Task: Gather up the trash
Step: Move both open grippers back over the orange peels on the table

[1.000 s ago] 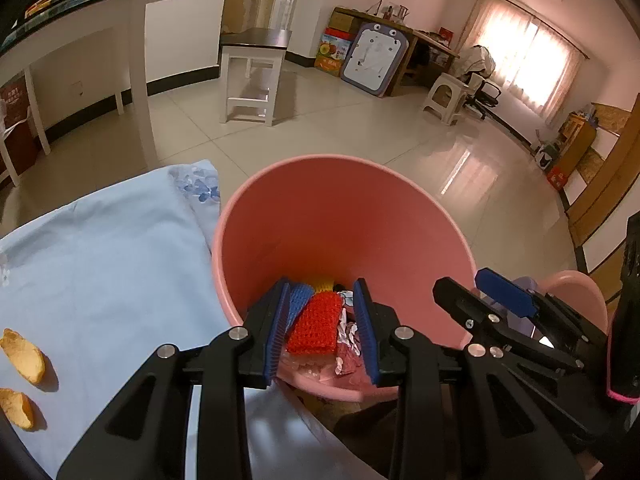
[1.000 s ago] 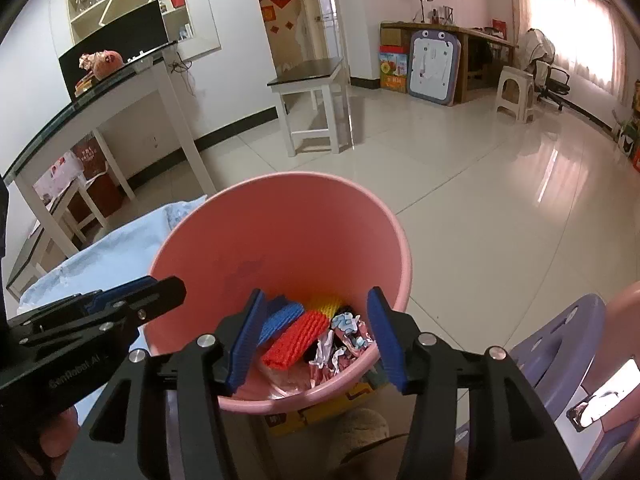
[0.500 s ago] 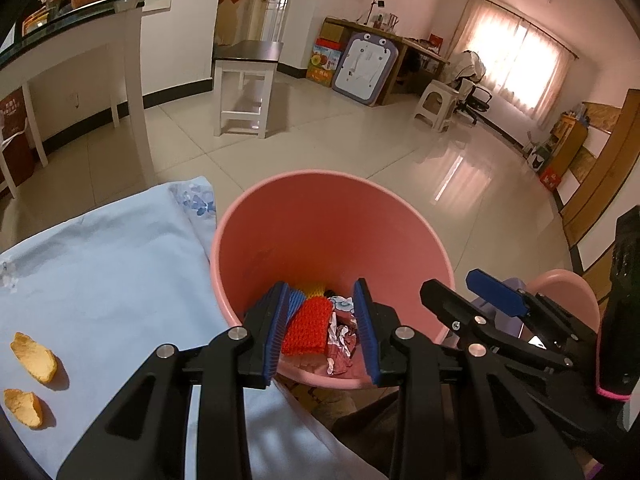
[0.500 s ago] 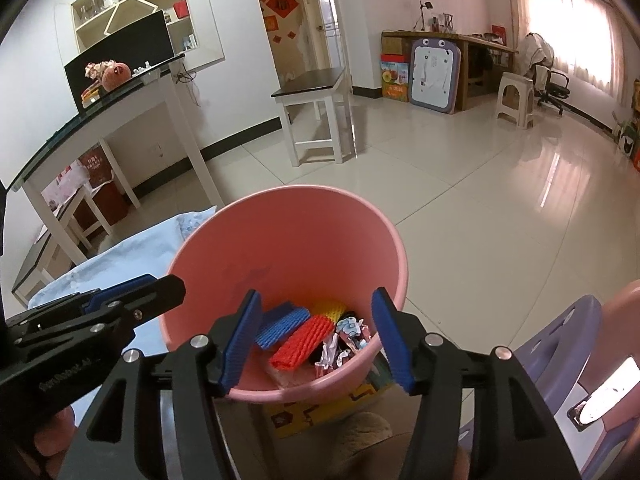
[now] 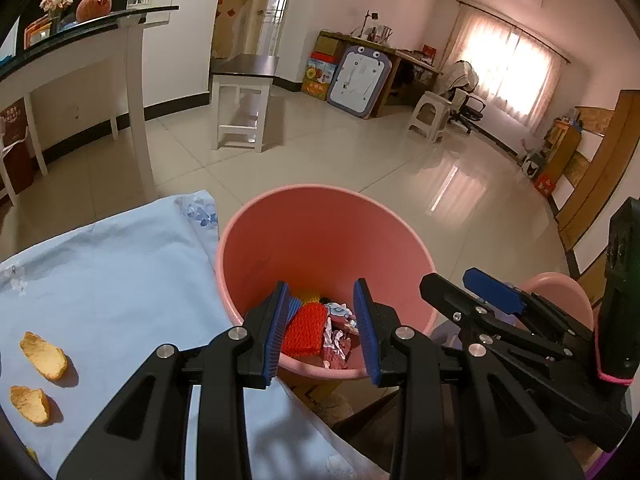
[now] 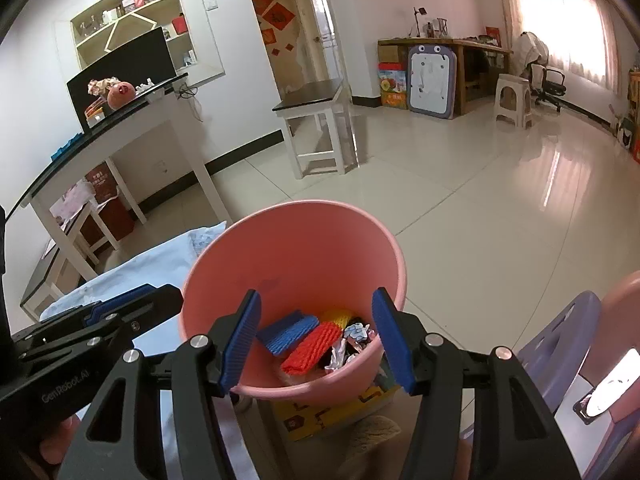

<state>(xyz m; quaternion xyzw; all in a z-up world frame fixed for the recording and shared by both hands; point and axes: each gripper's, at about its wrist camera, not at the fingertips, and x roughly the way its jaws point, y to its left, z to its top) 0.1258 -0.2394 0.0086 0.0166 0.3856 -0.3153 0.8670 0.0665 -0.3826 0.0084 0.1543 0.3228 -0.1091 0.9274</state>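
A pink bucket (image 5: 320, 216) (image 6: 296, 240) stands beside a table under a light blue cloth (image 5: 100, 280). In it lie red foam netting (image 5: 304, 330) (image 6: 310, 348), blue netting (image 6: 286, 332), yellow netting (image 6: 338, 315) and crumpled wrappers (image 5: 338, 340) (image 6: 352, 340). Two orange peel pieces (image 5: 42, 354) (image 5: 28, 404) lie on the cloth at the left. My left gripper (image 5: 322, 328) is open and empty, above the bucket's near rim. My right gripper (image 6: 316, 336) is open and empty, above the near rim too; it also shows at the right in the left wrist view (image 5: 480, 292).
A purple plastic stool (image 6: 560, 344) and a pink basin (image 5: 556, 292) stand right of the bucket. A yellow box (image 6: 332, 412) lies under the bucket. A glass-topped white desk (image 5: 100, 48) and a small white table (image 5: 244, 100) stand on the tiled floor beyond.
Both grippers have pulled back and up from the bucket, which looks smaller and lower. Both stay open and empty. The trash in the bucket has not moved.
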